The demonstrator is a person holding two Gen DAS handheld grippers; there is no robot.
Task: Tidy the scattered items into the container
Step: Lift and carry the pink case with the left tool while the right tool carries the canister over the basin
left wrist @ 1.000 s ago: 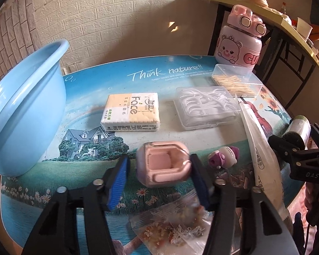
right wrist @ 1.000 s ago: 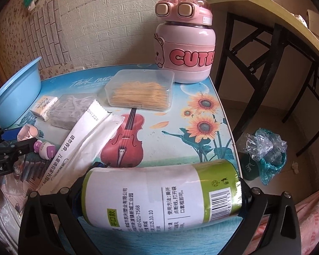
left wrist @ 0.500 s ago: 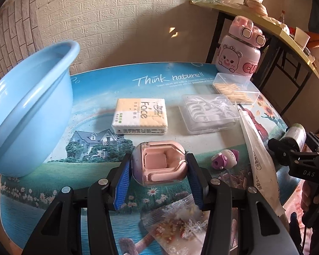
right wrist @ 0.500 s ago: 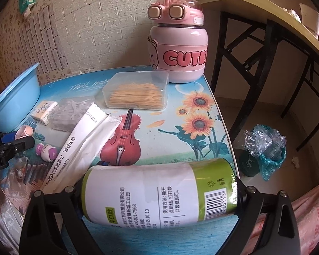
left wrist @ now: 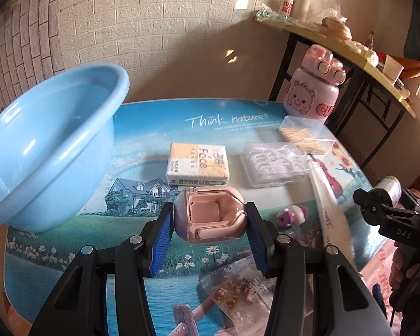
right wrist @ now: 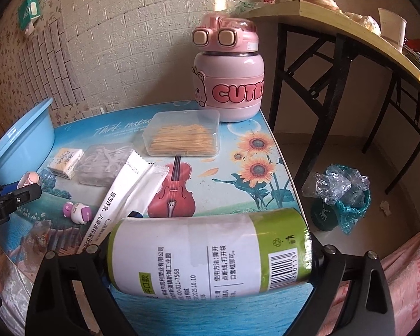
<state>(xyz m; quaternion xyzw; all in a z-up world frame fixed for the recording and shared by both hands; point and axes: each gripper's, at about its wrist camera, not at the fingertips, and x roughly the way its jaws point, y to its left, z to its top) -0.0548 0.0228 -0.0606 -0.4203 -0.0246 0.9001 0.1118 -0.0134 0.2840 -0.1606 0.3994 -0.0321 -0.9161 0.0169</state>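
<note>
Both hands are loaded, and what matters now is where the blue basin [left wrist: 50, 151] sits relative to each of them. It stands at the far left end of the surface [left wrist: 154, 117], tilted on its base so the open mouth faces up and toward the middle.

The left claw [left wrist: 210, 221] is clamped on a small pink case [left wrist: 210, 214], blue pads pressed on its two sides, and the case hangs clear above the printed tabletop. From this claw the basin lies up and to the left, near, with nothing in the way. This is plainly the nearer hand.

The right claw [right wrist: 210, 254] is spread wide and closed on the two ends of a roll [right wrist: 210, 254] with a white and green label, so the roll's long axis runs crosswise between the jaws; their grip has just tightened a little on it. From here the basin [right wrist: 22, 151] is well apart, across the whole surface to the left, beyond the white sachets [right wrist: 126, 196], the floss box [right wrist: 103, 162] and the tissue pack [right wrist: 65, 162].

My guess is the left hand should drop first, then clear out, since the right one has to cross over the same stretch and the wide roll needs the basin's mouth free.
</note>
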